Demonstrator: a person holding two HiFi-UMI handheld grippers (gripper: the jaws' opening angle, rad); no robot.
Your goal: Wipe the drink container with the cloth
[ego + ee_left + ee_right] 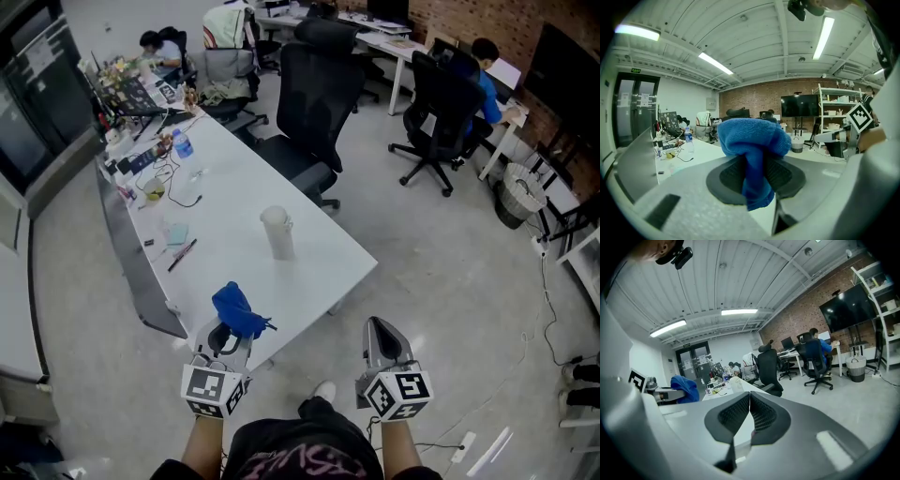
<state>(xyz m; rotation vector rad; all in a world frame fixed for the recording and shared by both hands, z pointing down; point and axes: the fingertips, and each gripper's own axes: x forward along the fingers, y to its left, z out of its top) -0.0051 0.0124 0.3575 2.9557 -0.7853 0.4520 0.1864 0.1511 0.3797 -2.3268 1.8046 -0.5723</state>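
A whitish drink container (277, 232) with a handle stands upright on the white table (234, 262), toward its near end. My left gripper (228, 331) hangs over the table's near corner, shut on a bunched blue cloth (238, 310) that bulges above the jaws (753, 140). My right gripper (382, 339) is off the table's edge, over the floor, shut with nothing between its jaws (749, 413). In the right gripper view the blue cloth (684, 387) shows at left and the container (737, 384) is far off. Both grippers are well short of the container.
Far end of the table holds a water bottle (183, 143), cables, a pen (181, 255) and clutter. A black office chair (314, 103) stands beside the table's right edge. More chairs, desks and seated people lie beyond. Grey floor opens to the right.
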